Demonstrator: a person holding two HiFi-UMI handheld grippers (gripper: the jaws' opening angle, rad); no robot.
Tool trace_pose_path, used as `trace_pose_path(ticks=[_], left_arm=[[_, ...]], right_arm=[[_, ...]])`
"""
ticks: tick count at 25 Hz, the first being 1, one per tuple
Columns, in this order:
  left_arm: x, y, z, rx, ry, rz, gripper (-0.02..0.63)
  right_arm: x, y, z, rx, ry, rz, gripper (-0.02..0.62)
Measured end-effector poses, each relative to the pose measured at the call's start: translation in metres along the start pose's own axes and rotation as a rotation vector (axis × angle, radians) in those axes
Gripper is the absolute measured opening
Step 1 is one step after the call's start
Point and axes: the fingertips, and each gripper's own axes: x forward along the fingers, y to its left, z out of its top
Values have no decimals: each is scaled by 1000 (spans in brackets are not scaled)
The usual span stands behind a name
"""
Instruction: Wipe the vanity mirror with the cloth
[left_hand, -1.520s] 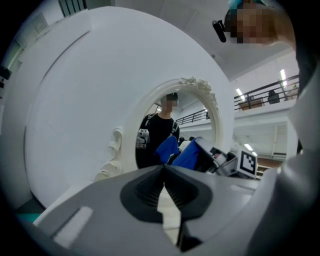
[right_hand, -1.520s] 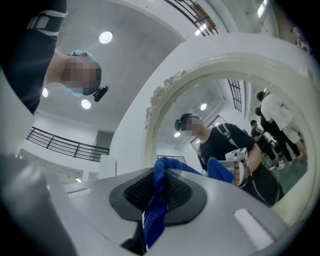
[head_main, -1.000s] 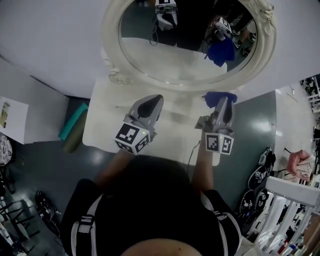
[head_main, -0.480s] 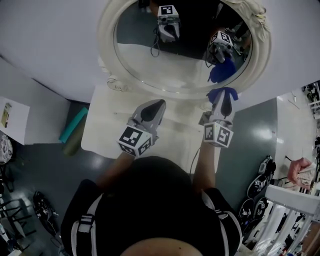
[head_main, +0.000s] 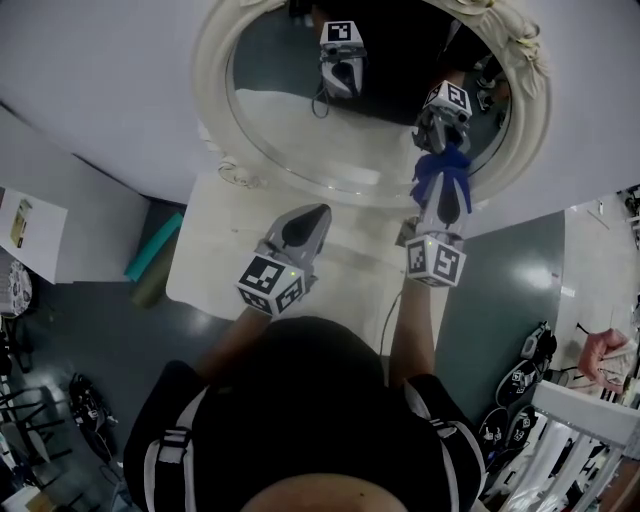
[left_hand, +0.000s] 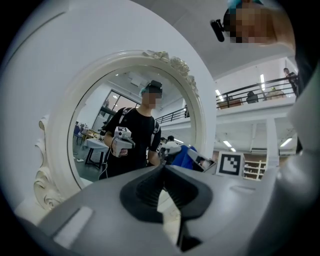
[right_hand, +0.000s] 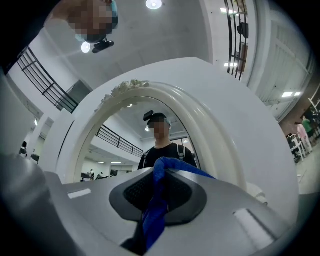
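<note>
Contact stage of wiping. The right gripper (head_main: 441, 190) has its jaws clamped on a blue cloth (head_main: 438, 170), raised to the lower right part of the oval vanity mirror (head_main: 300, 125). In the head view the cloth meets its own reflection there, so it is judged to be touching the glass or just off it. The left gripper (head_main: 312, 214) hangs over the white vanity top (head_main: 210, 255), near the mirror but apart from it, with its jaws together and nothing between them.

To do this step well, the bunched cloth, not the jaw tips, should bear on the glass. Light, even pressure and overlapping passes from this lower right edge across the pane would cover it. The ornate white frame (head_main: 214, 150) curves close by, so strokes should turn before the rim. The left gripper can stay clear.

The right gripper view alone shows the grip: the cloth (right_hand: 152, 205) runs down between the dark pads, with a fold bulging above the tips. The left gripper view shows that gripper's jaws meeting at the tips. Only the head view shows both grippers, and where the cloth sits on the glass.
</note>
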Motion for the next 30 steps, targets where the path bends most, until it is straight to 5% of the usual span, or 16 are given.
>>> trace_pose_path(ticks=[21,30], left_arm=[[9,-20,24,78,-37,128,6],[-8,-1,37,60,-65,87,6]], right_arm=[[8,3,1,99,16,100,37],[6,4,1,54,8,68,37]])
